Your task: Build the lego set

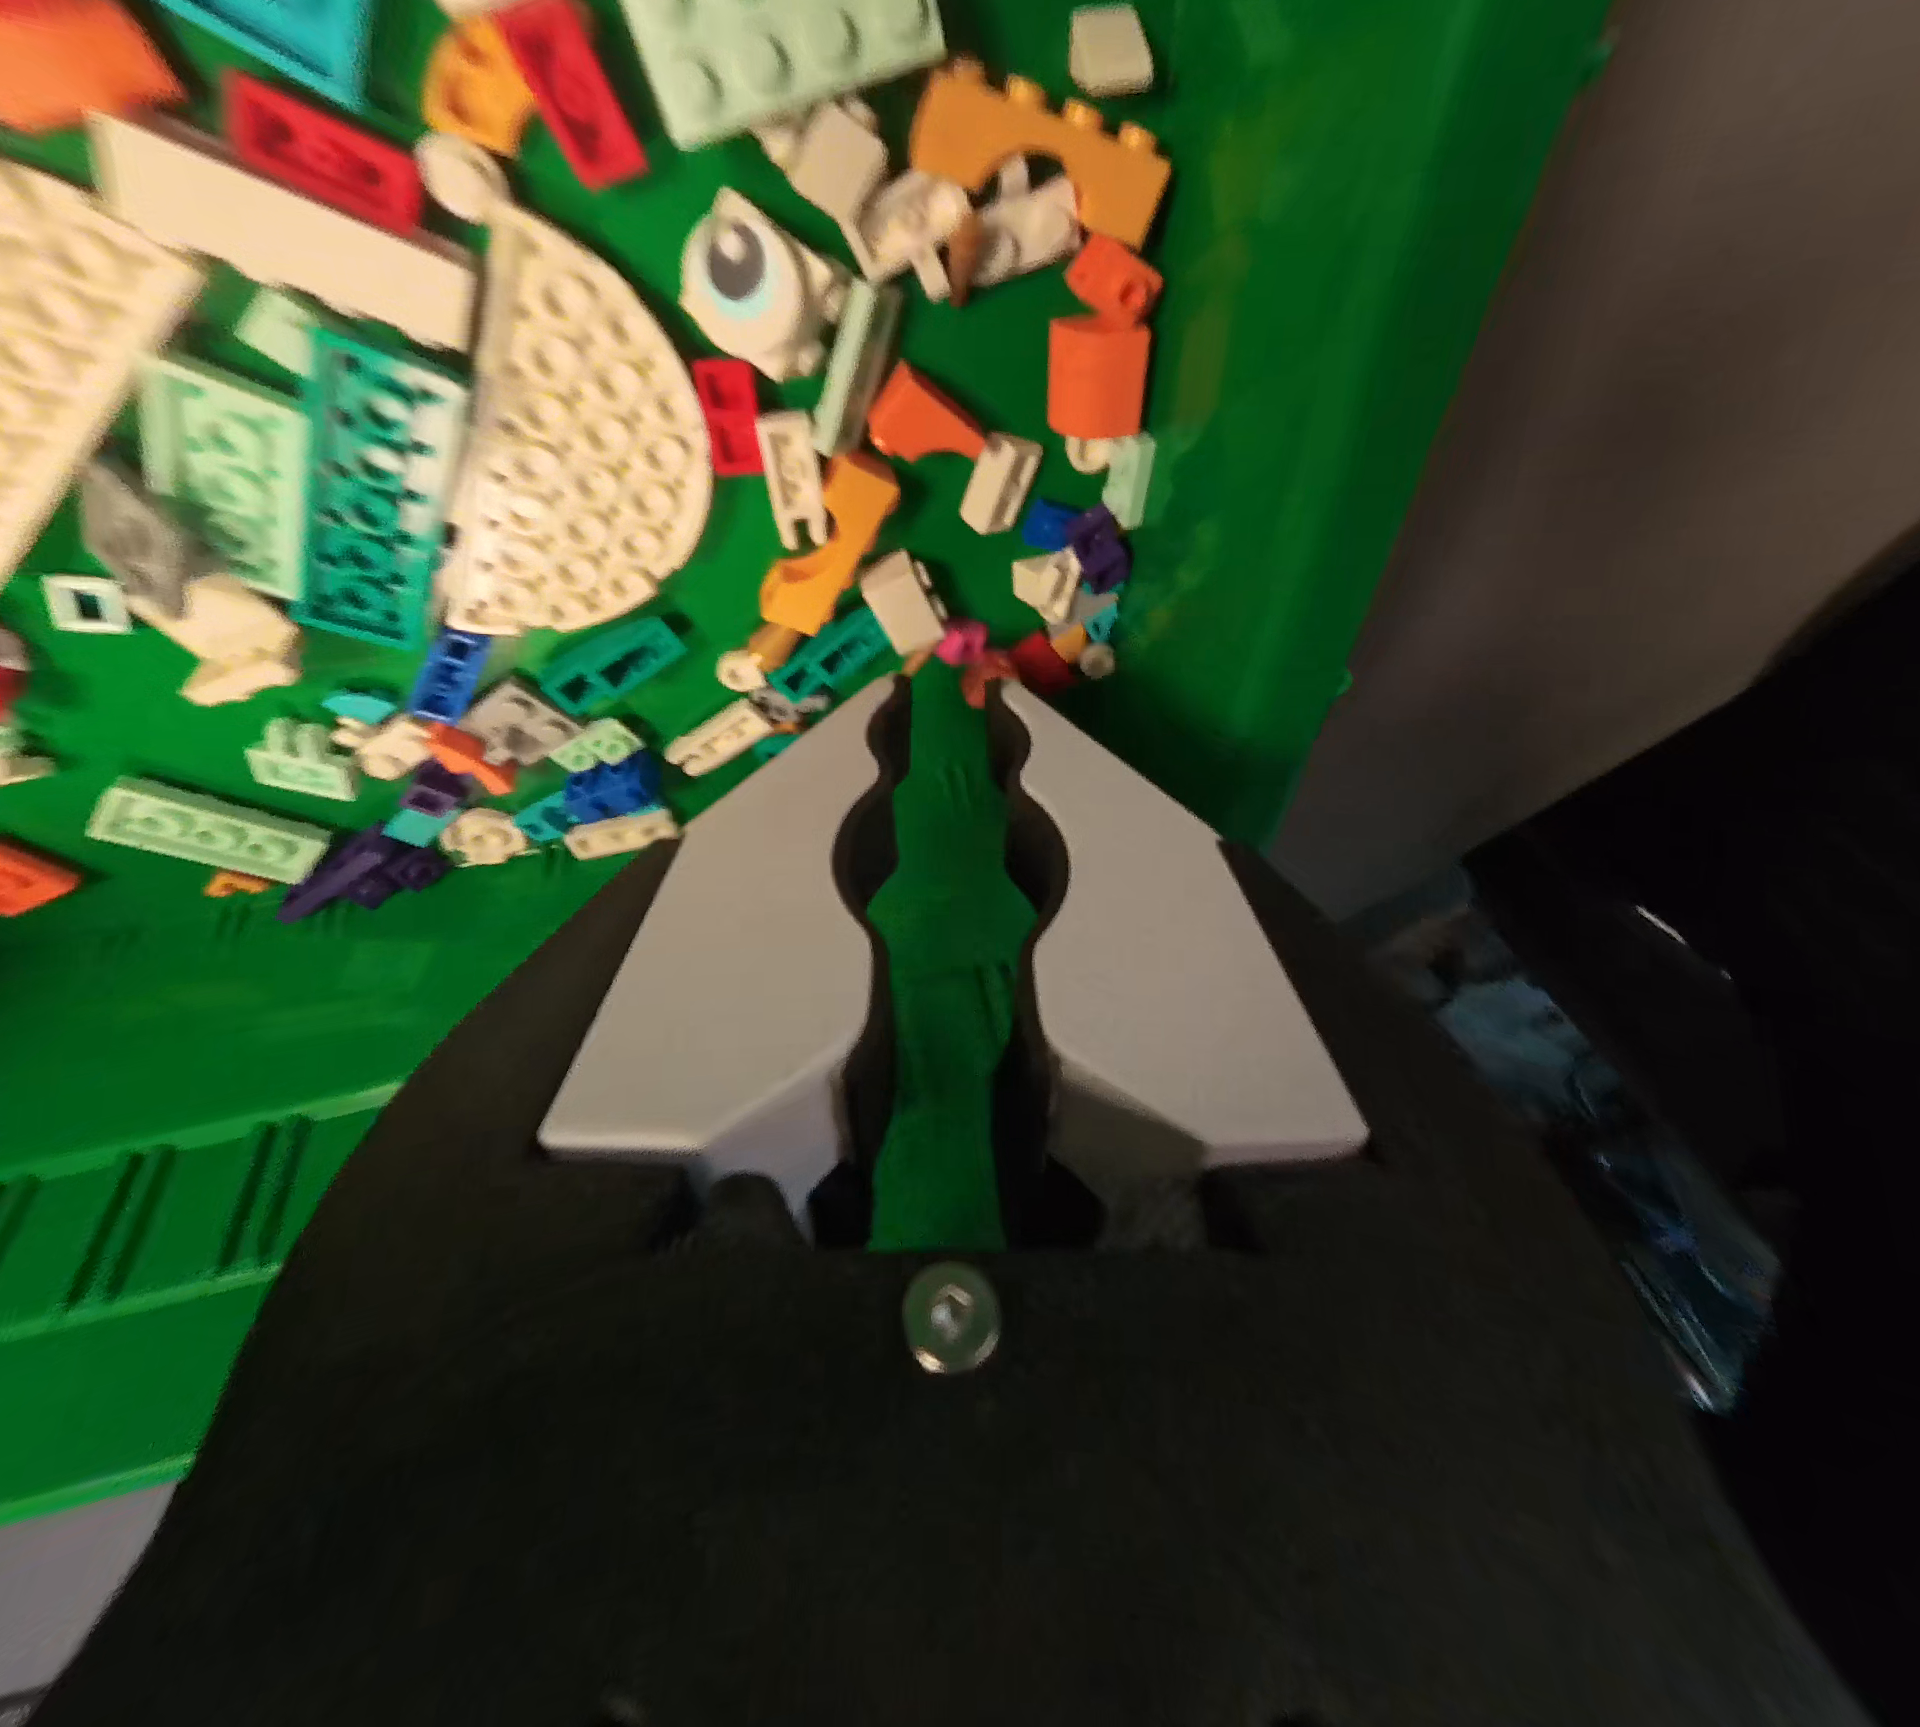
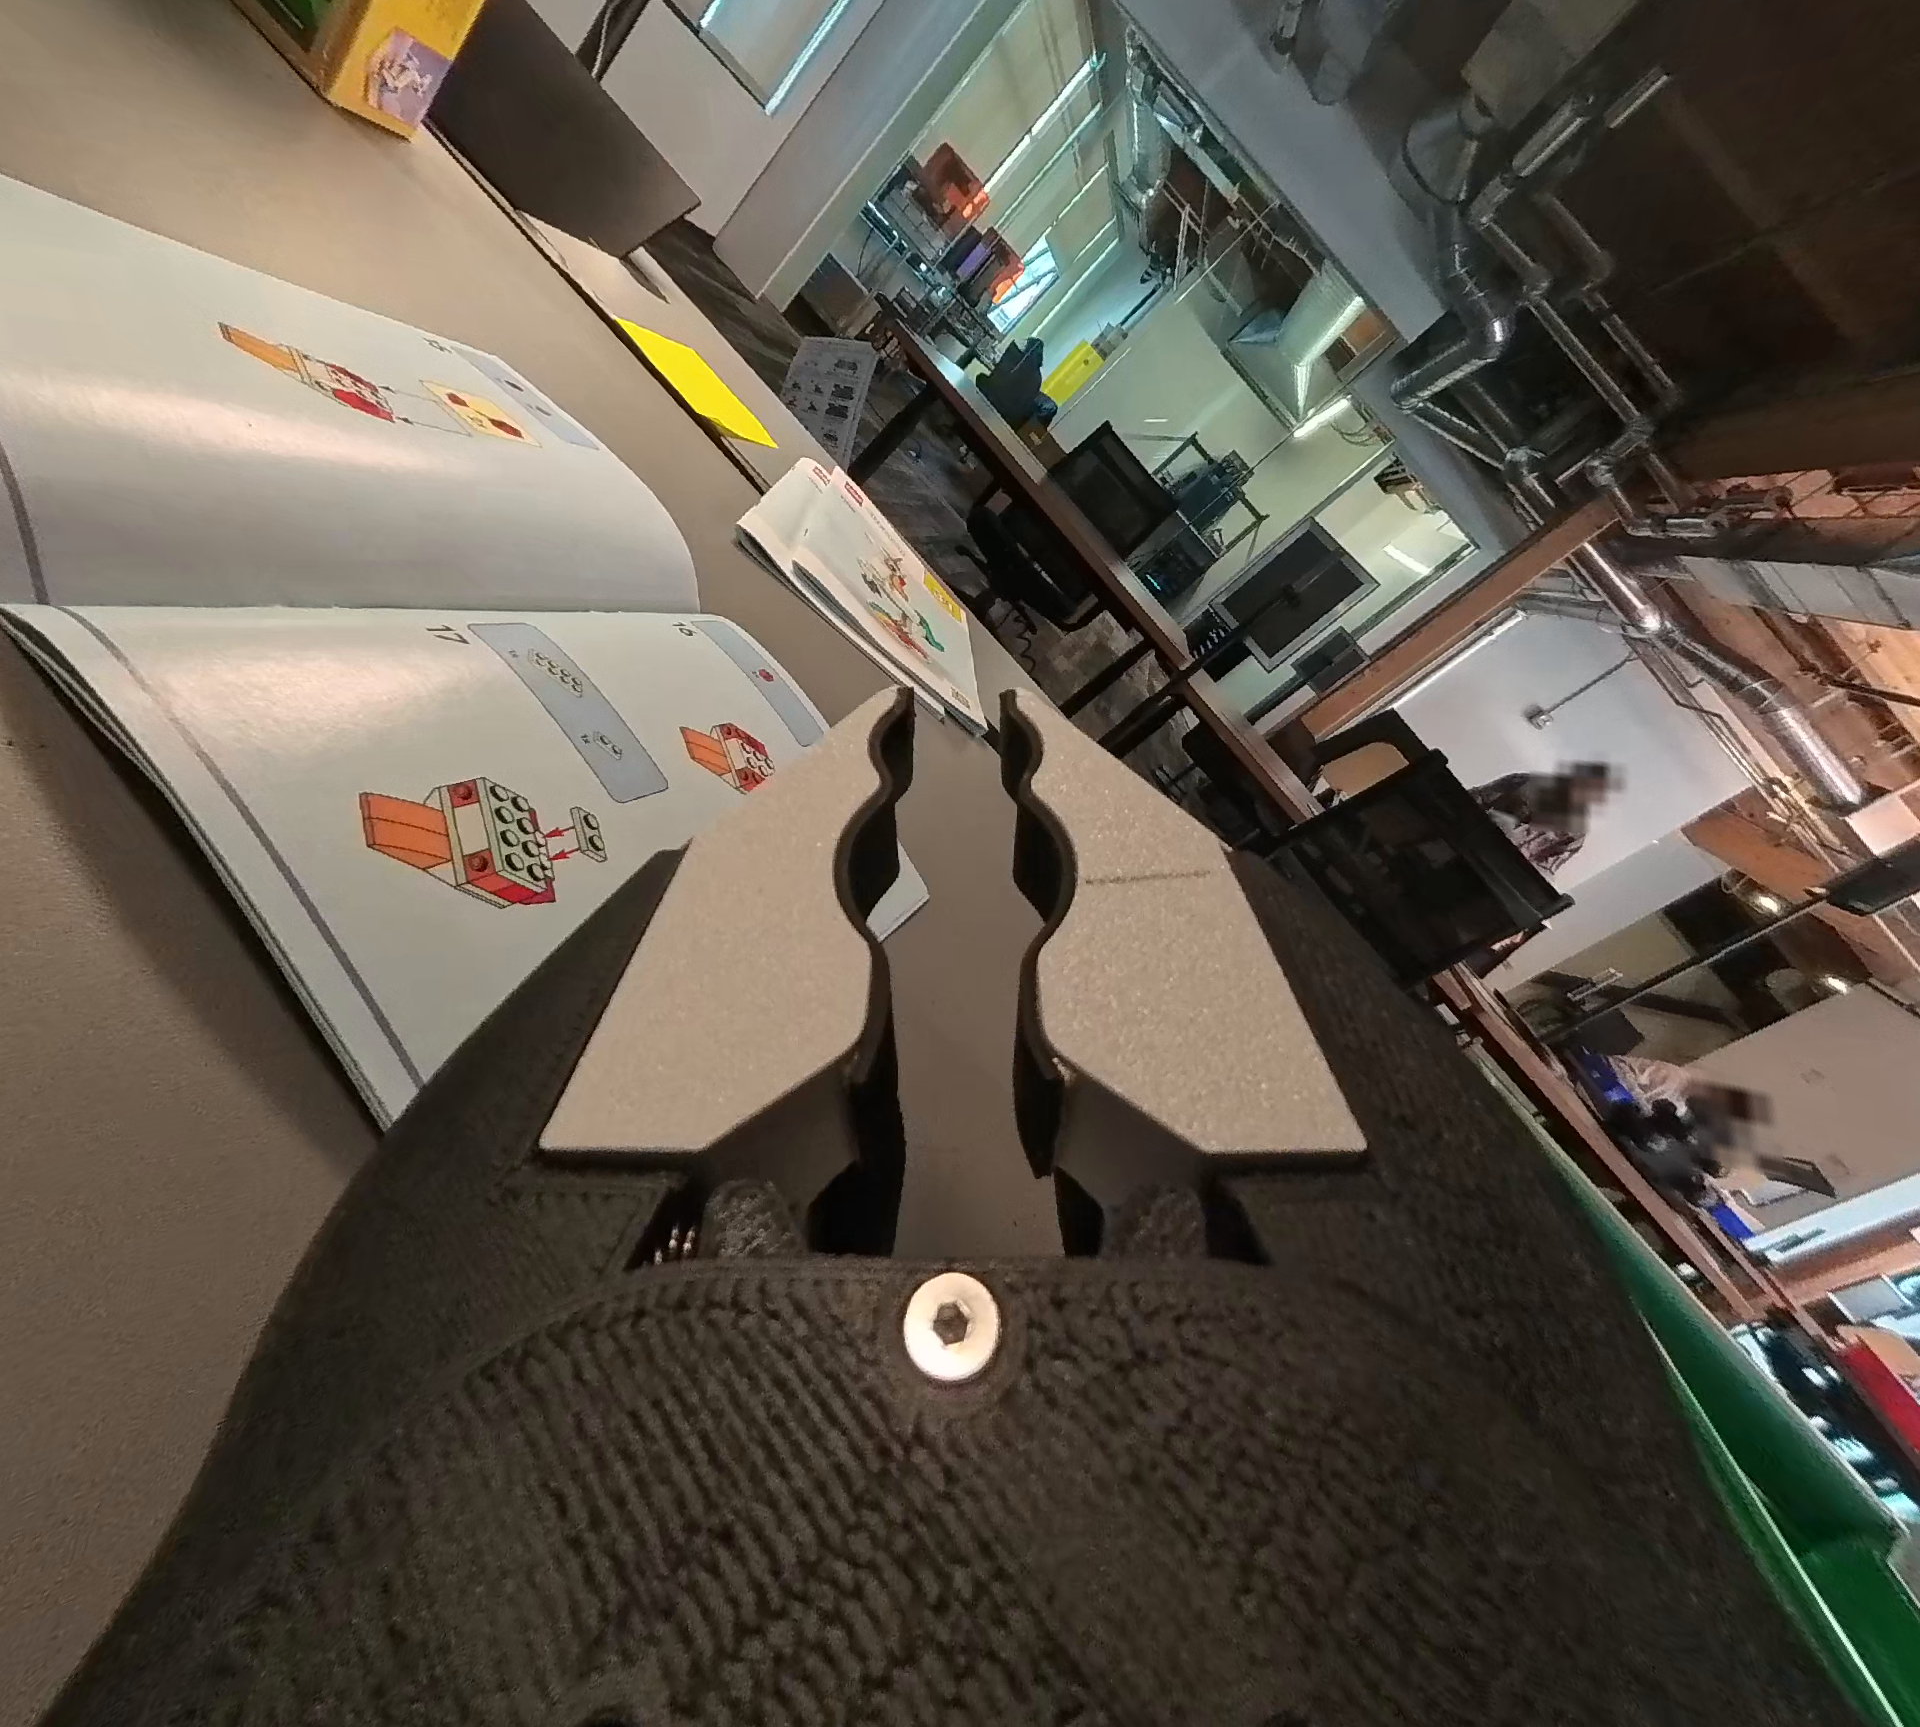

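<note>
You're in the piece-hunting step: your left gripper [image 1: 948, 690], jaws parted and empty, hovers over loose bricks [image 1: 1039, 628] in the green tray [image 1: 1299, 327], so pinch one there while your right gripper [image 2: 956, 711] idles, unclenched, beside the open booklet [image 2: 343, 742].

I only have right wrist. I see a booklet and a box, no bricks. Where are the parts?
Observer: In a green tray, loose, seen from the left wrist view.
Operator: Left gripper holding anything?
Observer: No. The left gripper is open, nothing between its fingers.
Operator: What's nearest its tips?
Observer: A cluster of tiny pieces, with a small pink piece closest, near the tray wall.
</note>
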Available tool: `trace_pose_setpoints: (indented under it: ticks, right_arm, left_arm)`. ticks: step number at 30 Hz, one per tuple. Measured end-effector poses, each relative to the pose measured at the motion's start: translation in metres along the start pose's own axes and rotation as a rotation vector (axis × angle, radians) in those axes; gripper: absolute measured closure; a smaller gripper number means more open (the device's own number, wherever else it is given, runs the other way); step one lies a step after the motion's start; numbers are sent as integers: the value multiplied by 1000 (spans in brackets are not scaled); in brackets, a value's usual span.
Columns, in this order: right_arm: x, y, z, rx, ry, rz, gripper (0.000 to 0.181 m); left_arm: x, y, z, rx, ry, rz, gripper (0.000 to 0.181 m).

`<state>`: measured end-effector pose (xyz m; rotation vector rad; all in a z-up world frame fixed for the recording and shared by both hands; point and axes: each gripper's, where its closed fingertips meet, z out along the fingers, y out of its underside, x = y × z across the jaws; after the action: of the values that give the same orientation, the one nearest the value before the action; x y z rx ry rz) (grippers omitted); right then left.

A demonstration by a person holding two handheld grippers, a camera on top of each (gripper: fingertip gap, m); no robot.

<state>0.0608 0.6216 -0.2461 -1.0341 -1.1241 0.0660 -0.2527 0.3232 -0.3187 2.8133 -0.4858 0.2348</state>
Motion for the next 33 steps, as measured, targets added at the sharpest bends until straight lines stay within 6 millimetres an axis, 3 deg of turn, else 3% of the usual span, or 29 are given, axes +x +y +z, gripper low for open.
trace_pose_setpoints:
  ticks: [1, 5, 11, 15, 21, 27, 33]
  right_arm:
    - [0, 0, 0, 0, 0, 0, 167]
    - [0, 1, 0, -5, 2, -4, 167]
    - [-1, 6, 2, -37, 6, -28, 166]
    - [7, 5, 2, -57, 75, -90, 165]
    - [2, 12, 5, -123, 80, -178, 160]
    - [-4, 22, 10, -187, 58, -214, 160]
    - [-4, 27, 11, -213, 60, -224, 160]
  left_arm:
    - [-4, -7, -4, 40, -21, 4, 169]
    - [-14, -37, -20, 218, -72, 53, 168]
    - [4, -72, -36, 444, 33, 190, 168]
    - [5, -87, -46, 538, 20, 277, 173]
    - [31, -84, -41, 542, 171, 508, 176]
    - [33, -69, -26, 454, 161, 657, 175]
    - [30, -59, -8, 353, 169, 698, 169]
